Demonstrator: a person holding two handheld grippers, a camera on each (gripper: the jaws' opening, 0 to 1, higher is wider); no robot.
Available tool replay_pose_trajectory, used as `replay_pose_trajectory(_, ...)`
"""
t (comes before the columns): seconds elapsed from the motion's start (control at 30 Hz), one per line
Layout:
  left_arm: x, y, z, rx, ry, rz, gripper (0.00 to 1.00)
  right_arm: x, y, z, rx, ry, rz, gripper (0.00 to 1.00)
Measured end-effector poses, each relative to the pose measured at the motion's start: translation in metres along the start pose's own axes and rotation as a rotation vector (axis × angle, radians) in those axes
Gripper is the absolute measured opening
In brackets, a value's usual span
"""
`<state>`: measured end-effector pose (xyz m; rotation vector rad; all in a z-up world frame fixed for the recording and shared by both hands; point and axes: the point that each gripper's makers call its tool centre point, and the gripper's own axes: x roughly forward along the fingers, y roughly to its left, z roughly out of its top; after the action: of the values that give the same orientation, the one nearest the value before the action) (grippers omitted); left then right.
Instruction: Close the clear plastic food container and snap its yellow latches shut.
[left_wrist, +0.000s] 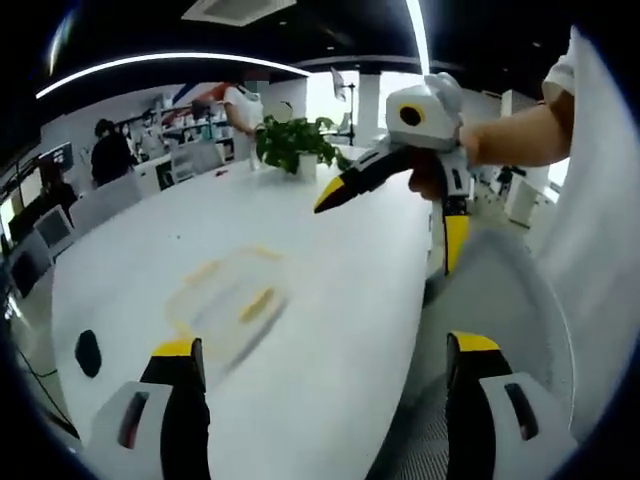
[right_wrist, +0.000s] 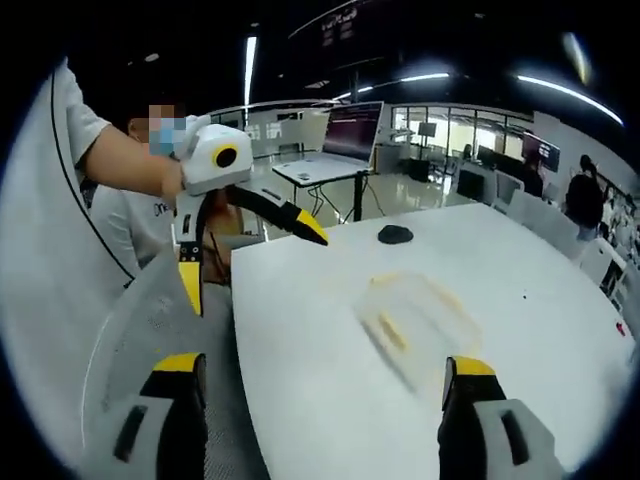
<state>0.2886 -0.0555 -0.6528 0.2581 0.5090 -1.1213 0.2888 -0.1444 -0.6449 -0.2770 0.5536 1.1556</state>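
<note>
The clear plastic container (left_wrist: 230, 300) with yellow latches lies flat on the white table (left_wrist: 330, 260), blurred, just ahead of my left gripper (left_wrist: 322, 350). That gripper is open, with nothing between its jaws. My right gripper (left_wrist: 392, 222) comes in from the right, held up in a hand, its jaws spread wide above the table edge. In the right gripper view the container (right_wrist: 415, 315) sits ahead and slightly right of my open right gripper (right_wrist: 322, 368). The left gripper (right_wrist: 250, 258) hangs open at the left over the table corner. The blur hides whether the lid is seated or the latches snapped.
A potted plant (left_wrist: 295, 145) stands at the far end of the table. A small black object (left_wrist: 88, 352) (right_wrist: 395, 234) lies near the table edge. Beyond are a desk with a monitor (right_wrist: 350, 130), chairs and people. The person's body is close by, at the table's edge.
</note>
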Motion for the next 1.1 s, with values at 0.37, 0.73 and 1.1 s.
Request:
replay_pose_trajectory(0.37, -0.008, -0.016, -0.007, -0.065, -0.02, 0.053, 0.99, -0.014, 0.023, -0.017, 0.085, -0.046, -0.019, 0.99)
replay_pose_trajectory(0.73, -0.012, -0.025, -0.022, -0.133, 0.004, 0.102, 0.99, -0.016, 0.042, -0.035, 0.124, -0.012, -0.03, 0.99)
replay_pose_trajectory(1.1, -0.012, -0.04, -0.033, -0.142, 0.016, 0.096, 0.99, -0.017, 0.054, -0.042, 0.154, -0.013, -0.037, 0.99)
